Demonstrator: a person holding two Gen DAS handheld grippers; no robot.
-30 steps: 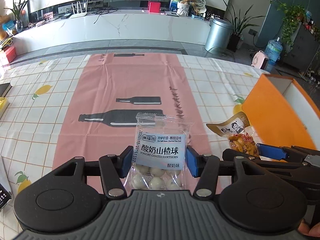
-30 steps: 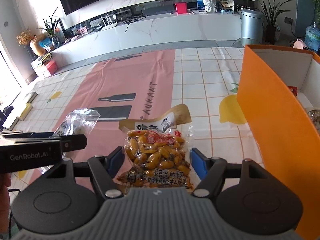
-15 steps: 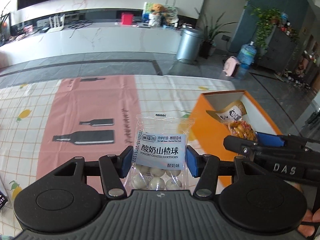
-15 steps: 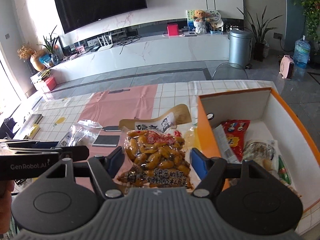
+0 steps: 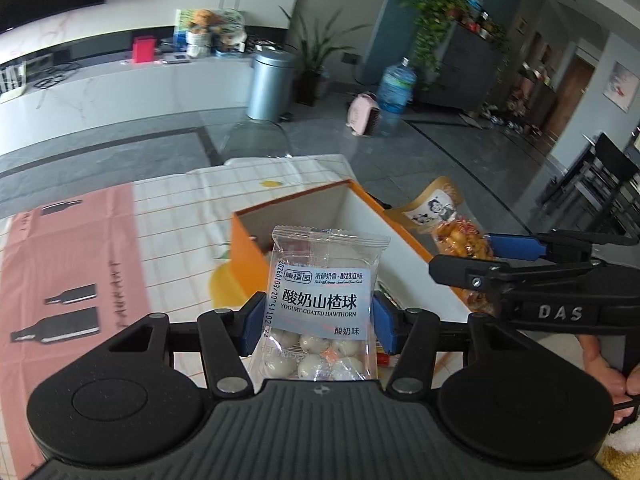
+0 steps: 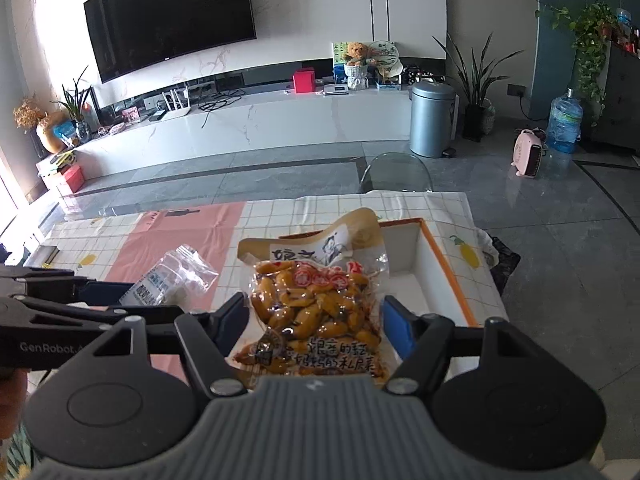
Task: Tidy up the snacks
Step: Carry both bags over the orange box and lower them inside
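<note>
The left hand-held gripper (image 5: 318,322) clamps a clear packet of yogurt hawthorn balls (image 5: 322,300) above the orange box (image 5: 248,248) on the worktop (image 5: 176,216). The right hand-held gripper (image 6: 316,320) grips a pouch of yellow snacks (image 6: 316,300), also over the box.

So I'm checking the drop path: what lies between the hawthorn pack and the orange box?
Nothing. In the left wrist view the hawthorn pack hangs before the orange box.
</note>
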